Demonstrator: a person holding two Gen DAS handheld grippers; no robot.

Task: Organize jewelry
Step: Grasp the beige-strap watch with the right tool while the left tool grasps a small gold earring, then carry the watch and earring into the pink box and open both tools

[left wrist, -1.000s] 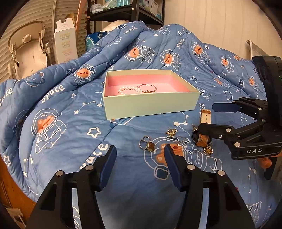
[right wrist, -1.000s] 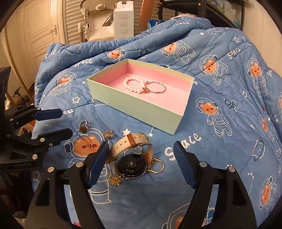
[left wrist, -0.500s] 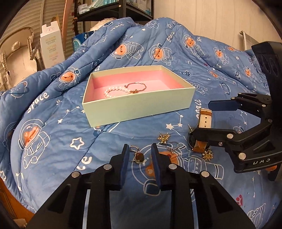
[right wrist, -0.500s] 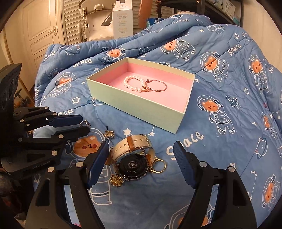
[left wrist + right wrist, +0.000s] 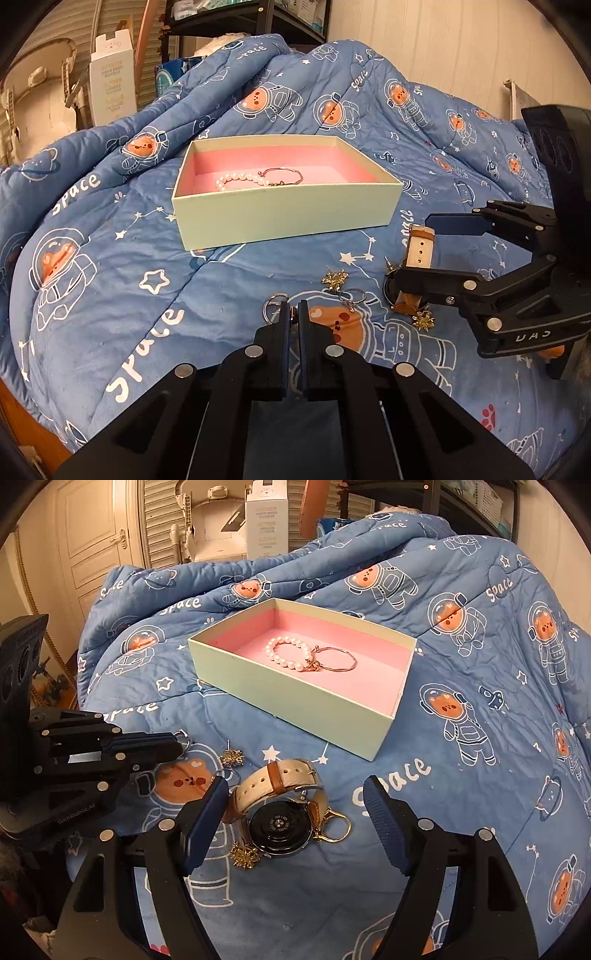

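Fingers of the left gripper (image 5: pixel 291 314) have just been closing and are now pinching the small silver ring-and-charm piece (image 5: pixel 272 303), whose loop is poking out on the left of the tips, low on the blue quilted space-print bedspread (image 5: pixel 110 295). From that pinch the mint-green cardboard box with the pink lining (image 5: pixel 288 218) is lying straight ahead and slightly higher up the quilt, its long side facing the fingers, so I judge the coming move to be a lift and a forward carry over the near wall. Inside are resting a white pearl bracelet (image 5: pixel 288 653) and a thin rose-gold bangle (image 5: pixel 338 659), touching each other.

The right gripper (image 5: pixel 295 827) is hanging with its fingers wide apart, holding nothing, straddling the round steel-backed watch with the cream and tan strap (image 5: pixel 280 812), which is lying face down with its strap curled toward the box. Spiky gold star earrings (image 5: pixel 232 757) and a gold clasp ring (image 5: pixel 334 827) are sitting beside it on soft, yielding fabric.
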